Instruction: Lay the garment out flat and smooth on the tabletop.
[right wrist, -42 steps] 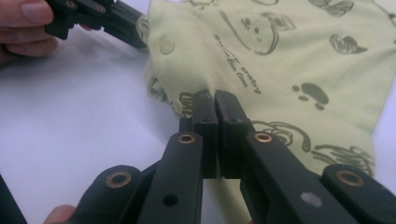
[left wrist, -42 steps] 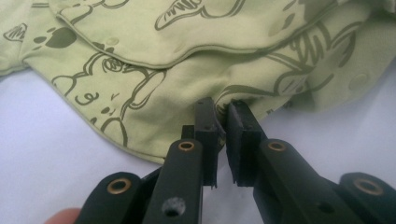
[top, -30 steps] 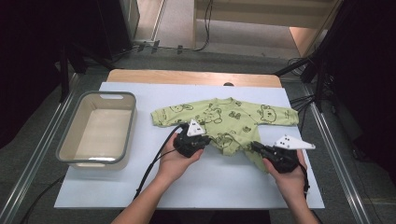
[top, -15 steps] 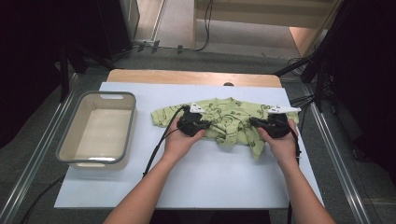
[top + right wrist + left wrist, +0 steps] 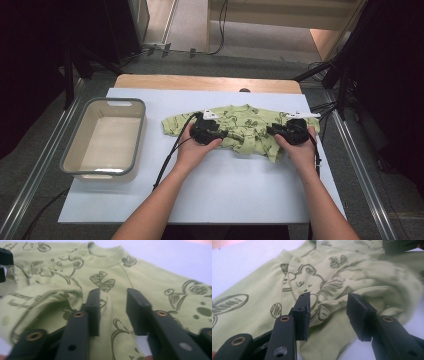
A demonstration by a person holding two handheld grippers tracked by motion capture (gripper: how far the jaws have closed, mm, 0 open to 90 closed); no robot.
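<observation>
A light green baby garment [image 5: 245, 131] printed with dark drawings lies flat on the white sheet [image 5: 225, 190], its lower part folded up over its body. My left gripper [image 5: 216, 129] rests on its left half and my right gripper [image 5: 280, 131] on its right half, each held in one hand. In the left gripper view the left gripper [image 5: 329, 302] stands open over the folded cloth [image 5: 362, 280], its pads off the fabric. The right gripper [image 5: 113, 296] is also open, with a ridge of cloth [image 5: 106, 302] lying loose between its pads. Both pairs of jaws have just been opening.
A grey-rimmed basin [image 5: 70, 150] stands on the sheet to the left of the garment. The wooden table edge [image 5: 200, 82] shows behind the sheet. Black cables [image 5: 167, 160] trail from the grippers toward the person. Metal rails [image 5: 357, 160] run along both sides.
Both hands moved away from the person, carrying the garment's lower edge up over its body. The jaws of both grippers, shut on the cloth before, now stand apart.
</observation>
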